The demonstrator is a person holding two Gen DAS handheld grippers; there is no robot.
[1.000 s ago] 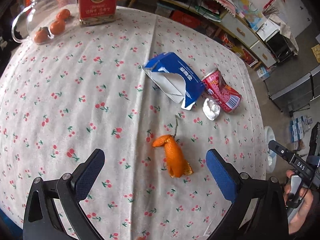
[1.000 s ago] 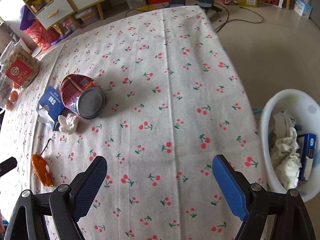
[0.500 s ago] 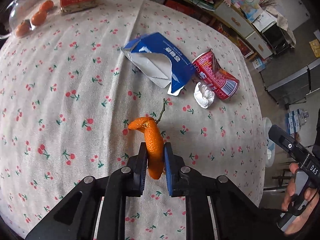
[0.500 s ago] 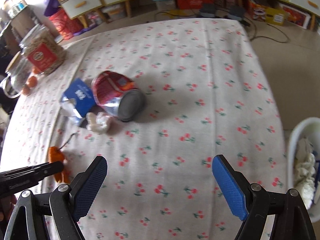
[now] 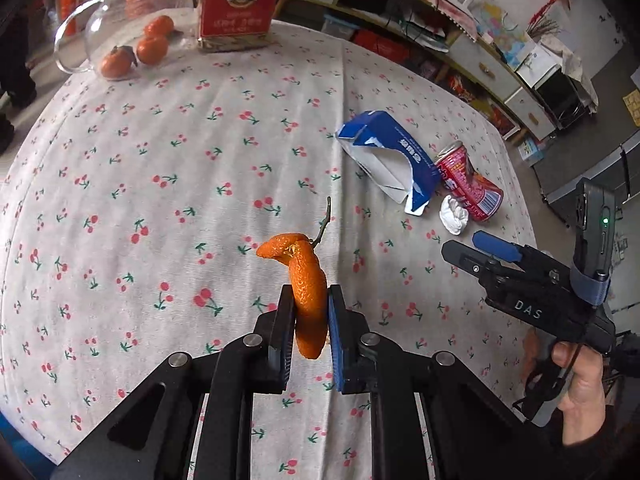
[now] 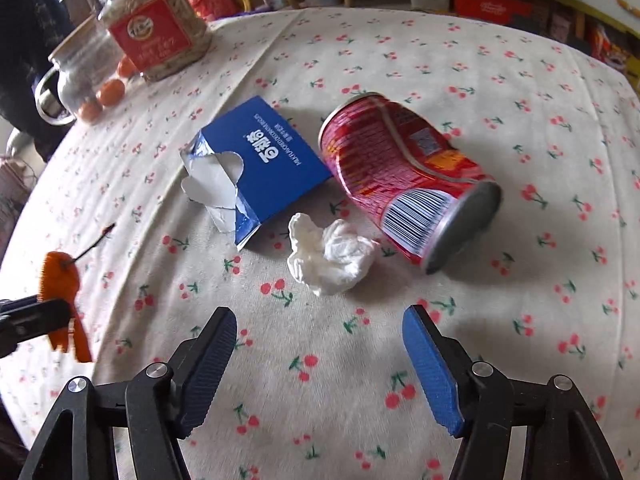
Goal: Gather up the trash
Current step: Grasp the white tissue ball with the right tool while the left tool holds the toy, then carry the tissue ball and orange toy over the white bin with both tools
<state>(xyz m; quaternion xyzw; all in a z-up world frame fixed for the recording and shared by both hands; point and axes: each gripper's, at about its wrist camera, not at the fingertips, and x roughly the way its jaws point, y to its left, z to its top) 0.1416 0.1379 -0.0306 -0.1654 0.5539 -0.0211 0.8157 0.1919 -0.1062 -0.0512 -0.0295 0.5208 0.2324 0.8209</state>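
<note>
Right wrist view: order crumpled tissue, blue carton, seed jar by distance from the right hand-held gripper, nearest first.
From the right hand-held gripper:
1. Crumpled tissue, just ahead, centre.
2. Blue carton, behind the tissue, slightly left.
3. Seed jar, far left corner.

A wide stretch of the cherry-print cloth on the table [image 5: 168,184] lies bare on the left half, giving free passage. Toward the right edge the torn blue cardboard carton [image 6: 264,160], the dented red drink can [image 6: 408,176] and the crumpled white tissue [image 6: 328,256] crowd together, carton and can touching, tissue just beside both. Bare cloth lies between the tissue and the right tongs [image 6: 320,360]. At the far edge a glass teapot [image 5: 120,28], small orange tangerines [image 5: 152,48] and a red-labelled jar [image 5: 236,8] block the way.
</note>
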